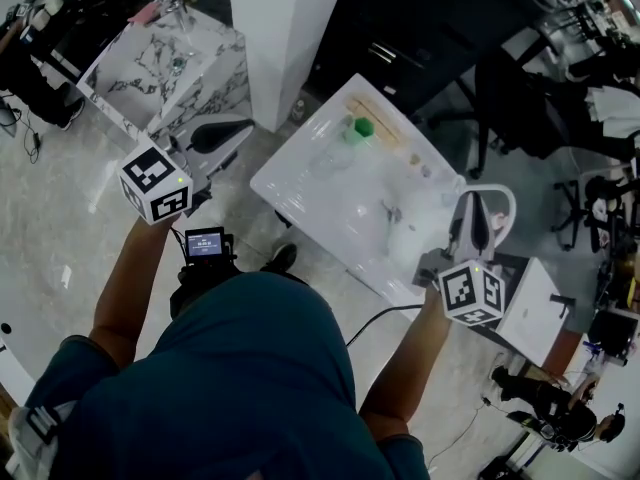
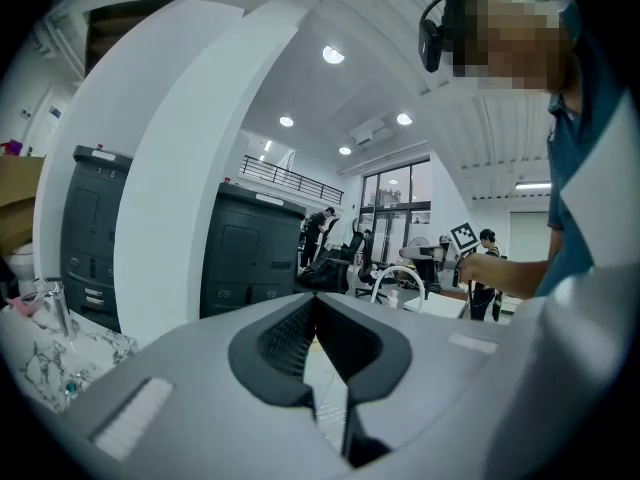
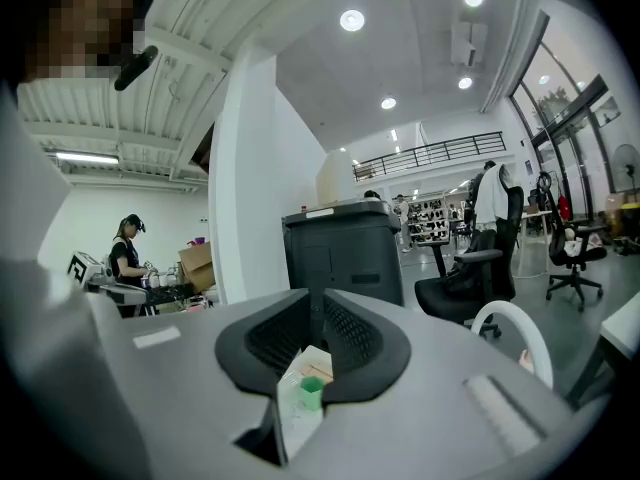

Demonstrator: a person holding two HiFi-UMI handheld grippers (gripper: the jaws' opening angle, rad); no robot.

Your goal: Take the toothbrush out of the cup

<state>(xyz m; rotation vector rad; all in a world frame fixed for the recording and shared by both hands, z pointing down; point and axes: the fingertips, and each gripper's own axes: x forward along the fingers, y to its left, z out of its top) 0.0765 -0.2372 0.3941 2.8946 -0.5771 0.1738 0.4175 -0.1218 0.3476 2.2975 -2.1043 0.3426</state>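
A small green cup [image 1: 358,128] stands at the far end of a white basin counter [image 1: 300,173]. Thin pale sticks [image 1: 375,108] lie just behind it, and I cannot tell whether one is the toothbrush. My left gripper [image 1: 245,128] hovers left of the counter with its black jaws closed together and nothing between them [image 2: 313,303]. My right gripper [image 1: 470,204] is held at the counter's near right corner beside the white faucet [image 1: 495,196], well short of the cup. Its jaws are together and empty [image 3: 318,298]. Below them the green cup [image 3: 311,393] shows through the slit.
A marble-patterned basin unit [image 1: 170,68] stands at the far left, a white pillar [image 1: 285,38] behind the counter. Black office chairs [image 1: 520,98] crowd the far right and a white box [image 1: 535,308] sits near my right arm. Other people work in the background.
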